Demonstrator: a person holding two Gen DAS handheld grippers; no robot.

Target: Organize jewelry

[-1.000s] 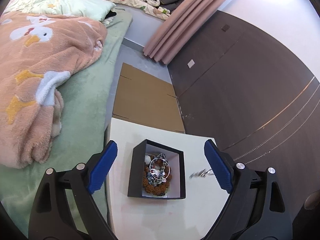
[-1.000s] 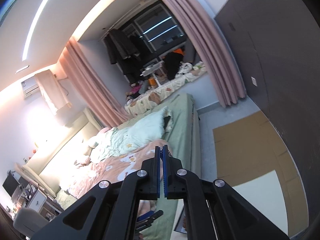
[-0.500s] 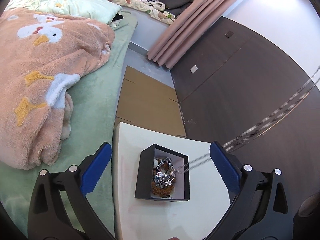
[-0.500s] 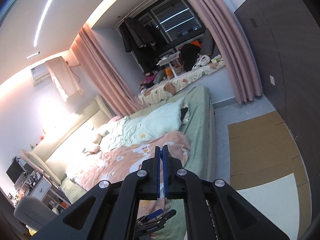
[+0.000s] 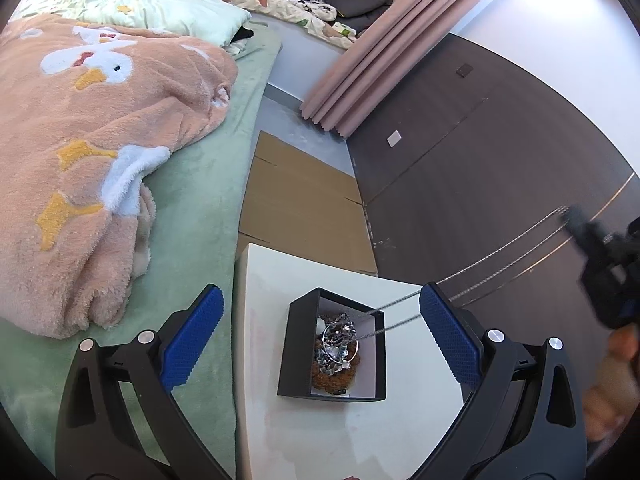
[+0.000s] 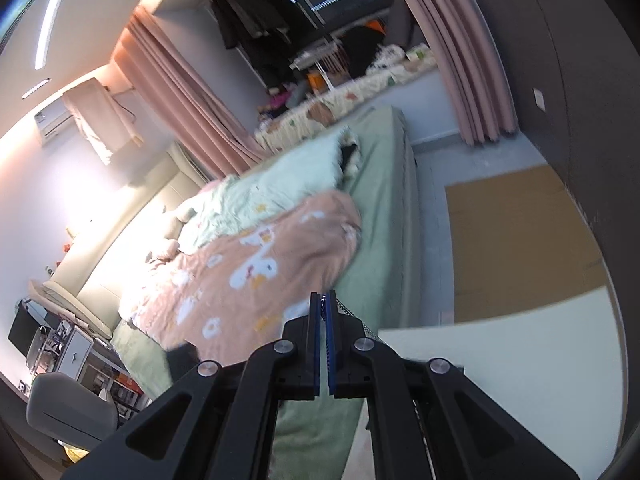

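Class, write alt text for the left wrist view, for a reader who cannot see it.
A silver chain stretches taut from a black box of tangled jewelry on a white table up to the right hand-held gripper, shut on it. The left hand-held gripper is open around the box; a bed with a pink blanket lies left.

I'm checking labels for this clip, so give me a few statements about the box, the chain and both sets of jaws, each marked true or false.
1. The black box sits on the white table. True.
2. The left gripper is clamped on the box. False: its jaws stand wide apart, one on each side of the box, touching nothing.
3. The silver chain runs taut from the box up to the right gripper. True.
4. The right gripper is open. False: its jaws are shut on the chain.
5. The box is empty. False: it holds a heap of jewelry.
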